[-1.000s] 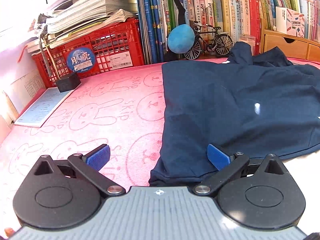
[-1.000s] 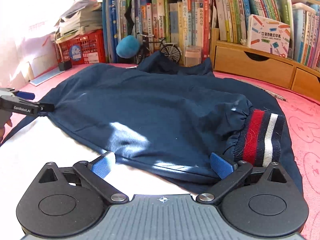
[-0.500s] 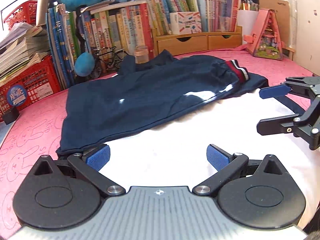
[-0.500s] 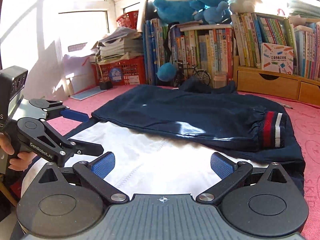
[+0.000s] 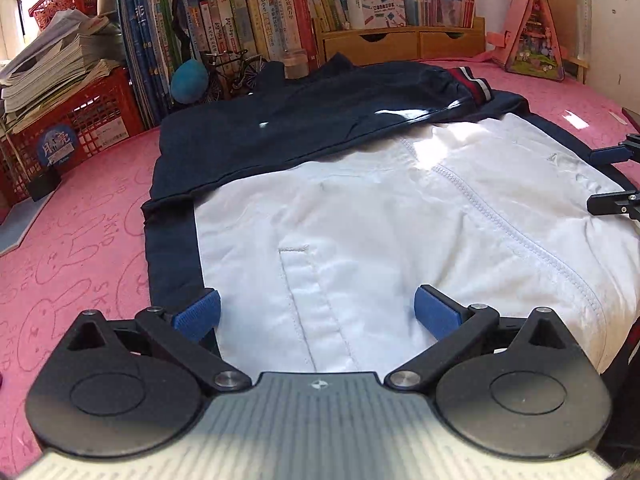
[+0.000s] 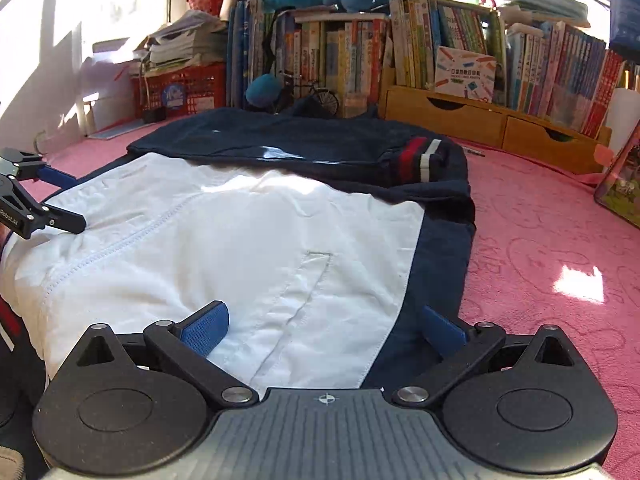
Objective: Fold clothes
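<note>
A jacket lies flat on the pink cloth, with a white front panel (image 5: 380,220) and a navy sleeve (image 5: 300,120) folded across its far part. The sleeve ends in a red, white and navy striped cuff (image 5: 472,84). My left gripper (image 5: 316,308) is open over the near left part of the white panel, beside a pocket slit. My right gripper (image 6: 324,326) is open over the near right part, where the white panel (image 6: 240,240) meets the navy side strip (image 6: 432,264). Each gripper shows in the other's view, the right gripper (image 5: 596,180) and the left gripper (image 6: 70,200).
Along the back stand a red crate (image 5: 80,120) of papers, rows of books (image 5: 248,20), a toy bicycle (image 5: 232,68), a blue plush ball (image 5: 188,84) and a wooden drawer unit (image 6: 492,124). A pink house-shaped toy (image 5: 532,36) stands at the right. Bare pink cloth (image 6: 552,260) flanks the jacket.
Both grippers have drawn back from the folded navy sleeve to the near part of the jacket, so the white front now fills the views. Both stayed open.
</note>
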`<control>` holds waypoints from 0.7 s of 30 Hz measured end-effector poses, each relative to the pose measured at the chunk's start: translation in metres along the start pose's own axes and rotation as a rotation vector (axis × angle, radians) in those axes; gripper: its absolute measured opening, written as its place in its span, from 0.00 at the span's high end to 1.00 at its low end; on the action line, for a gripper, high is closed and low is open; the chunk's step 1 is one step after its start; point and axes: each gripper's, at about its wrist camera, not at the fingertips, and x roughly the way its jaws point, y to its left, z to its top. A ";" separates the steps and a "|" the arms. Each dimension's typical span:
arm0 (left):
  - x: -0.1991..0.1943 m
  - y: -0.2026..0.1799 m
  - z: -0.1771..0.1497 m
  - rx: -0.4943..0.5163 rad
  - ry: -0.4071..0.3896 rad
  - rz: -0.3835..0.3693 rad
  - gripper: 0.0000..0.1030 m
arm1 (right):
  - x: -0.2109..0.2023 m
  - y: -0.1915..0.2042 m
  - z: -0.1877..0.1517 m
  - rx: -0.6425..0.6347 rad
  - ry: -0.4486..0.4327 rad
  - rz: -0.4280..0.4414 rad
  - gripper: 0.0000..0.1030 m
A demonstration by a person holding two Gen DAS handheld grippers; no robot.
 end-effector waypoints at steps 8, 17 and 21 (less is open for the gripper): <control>-0.021 -0.015 -0.007 -0.151 0.131 0.078 0.00 | -0.031 -0.003 -0.021 0.075 0.003 -0.053 0.00; -0.039 -0.050 -0.025 -0.135 0.080 0.114 0.00 | -0.043 0.030 -0.027 0.066 -0.006 -0.019 0.00; -0.045 -0.055 -0.037 -0.135 0.079 0.095 0.00 | -0.050 0.041 -0.034 0.043 -0.010 -0.034 0.00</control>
